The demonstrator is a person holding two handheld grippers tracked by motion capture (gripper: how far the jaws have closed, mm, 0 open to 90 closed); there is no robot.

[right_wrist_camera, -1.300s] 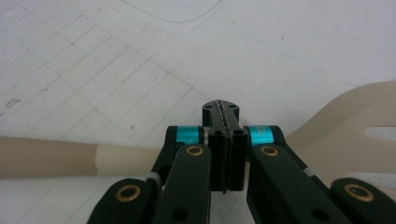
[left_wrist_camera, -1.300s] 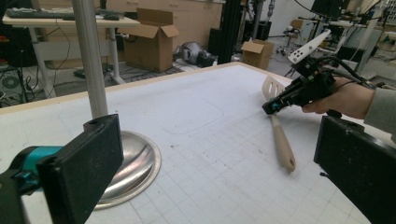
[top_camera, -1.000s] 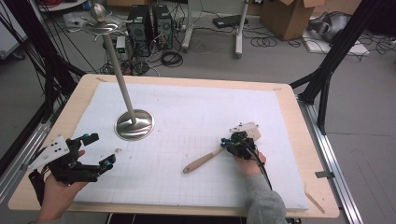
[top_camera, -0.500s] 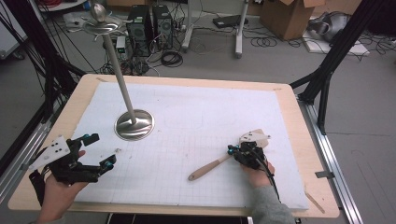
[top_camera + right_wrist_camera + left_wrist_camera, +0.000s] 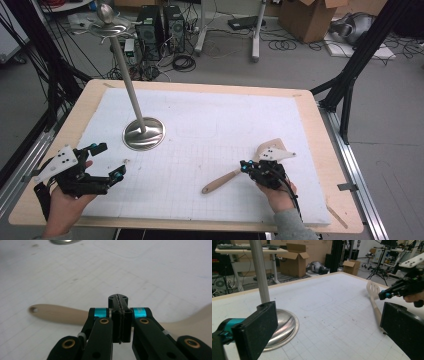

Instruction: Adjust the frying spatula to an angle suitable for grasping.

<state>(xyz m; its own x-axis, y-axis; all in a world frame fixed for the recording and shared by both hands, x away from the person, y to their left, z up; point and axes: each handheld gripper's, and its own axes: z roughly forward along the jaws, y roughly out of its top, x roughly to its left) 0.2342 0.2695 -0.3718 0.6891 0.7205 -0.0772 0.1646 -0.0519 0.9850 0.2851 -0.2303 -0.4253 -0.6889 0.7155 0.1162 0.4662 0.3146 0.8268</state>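
A wooden slotted spatula (image 5: 220, 182) lies on the white gridded mat (image 5: 225, 115) at the front right, handle toward the front left. My right gripper (image 5: 243, 166) is over its neck, jaws shut against each other with nothing between them. In the right gripper view the shut gripper (image 5: 118, 298) covers the middle of the spatula (image 5: 57, 312); whether the tip touches it I cannot tell. My left gripper (image 5: 110, 160) rests open at the front left, empty. The left gripper view has its gripper (image 5: 324, 325) facing the spatula (image 5: 373, 290) across the mat.
A metal stand (image 5: 143, 132) with a round base and a tall leaning pole stands at the mat's left (image 5: 284, 327). A thin wood strip (image 5: 337, 216) lies near the table's front right corner. Beyond the table are cardboard boxes (image 5: 305, 17), computer towers and black frame legs.
My right gripper has moved to the right and a little toward the front edge, and the spatula has shifted right with it. The left gripper has stayed where it was.
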